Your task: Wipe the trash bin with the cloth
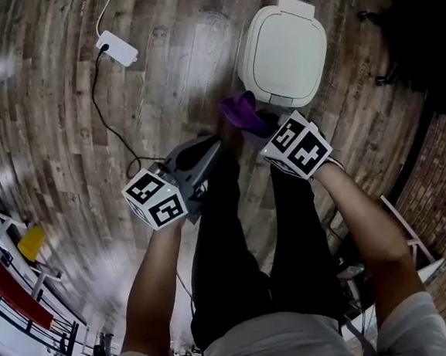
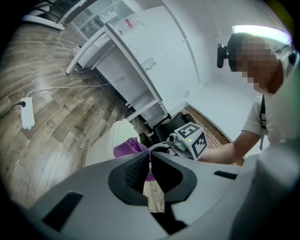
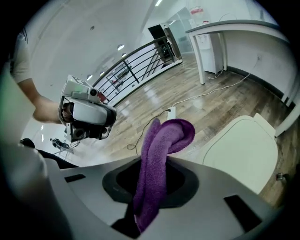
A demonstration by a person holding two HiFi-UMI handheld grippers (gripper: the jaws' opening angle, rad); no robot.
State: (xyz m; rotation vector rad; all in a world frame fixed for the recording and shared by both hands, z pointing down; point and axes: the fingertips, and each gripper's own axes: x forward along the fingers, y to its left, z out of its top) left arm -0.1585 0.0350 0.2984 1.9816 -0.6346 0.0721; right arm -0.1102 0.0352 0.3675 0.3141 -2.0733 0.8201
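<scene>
Your right gripper (image 3: 153,183) is clamped on the purple cloth (image 3: 162,143), which rises from between the jaws and folds over at its top. Your left gripper (image 2: 150,162) has its jaws together with nothing held. The white trash bin (image 1: 286,51), lid down, stands on the wood floor (image 1: 162,58) just beside the cloth.

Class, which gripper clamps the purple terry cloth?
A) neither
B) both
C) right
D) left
C: the right gripper view shows the purple terry cloth pinched in the jaws of the right gripper, while the left gripper is shut on nothing.
</scene>
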